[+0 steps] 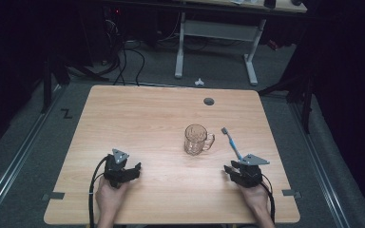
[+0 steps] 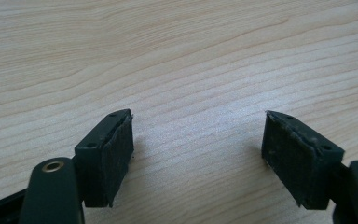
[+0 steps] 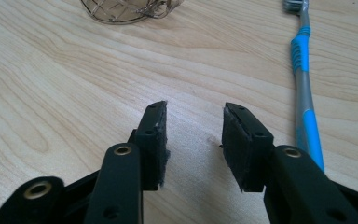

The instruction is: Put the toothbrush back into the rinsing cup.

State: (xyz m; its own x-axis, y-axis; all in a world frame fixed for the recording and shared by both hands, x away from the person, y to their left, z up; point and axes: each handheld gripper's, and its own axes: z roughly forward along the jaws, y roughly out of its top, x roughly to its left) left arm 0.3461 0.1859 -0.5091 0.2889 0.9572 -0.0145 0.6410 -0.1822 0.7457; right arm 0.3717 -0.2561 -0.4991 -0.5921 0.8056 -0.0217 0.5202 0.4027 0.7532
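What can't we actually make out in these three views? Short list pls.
- Glass mug: cut off by the top edge of the right gripper view, base alone visible.
- Toothbrush: its lower handle is hidden behind the right gripper in the high view; its bristle head is clipped by the top edge of the right gripper view.
- Mug contents: too small to tell in the high view.
- Left gripper: bare table ahead, nothing to place it by.

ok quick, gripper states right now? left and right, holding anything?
Left gripper: open wide, holding nothing, bare table between the jaws.
Right gripper: open, narrower gap, holding nothing; toothbrush lies beside it.
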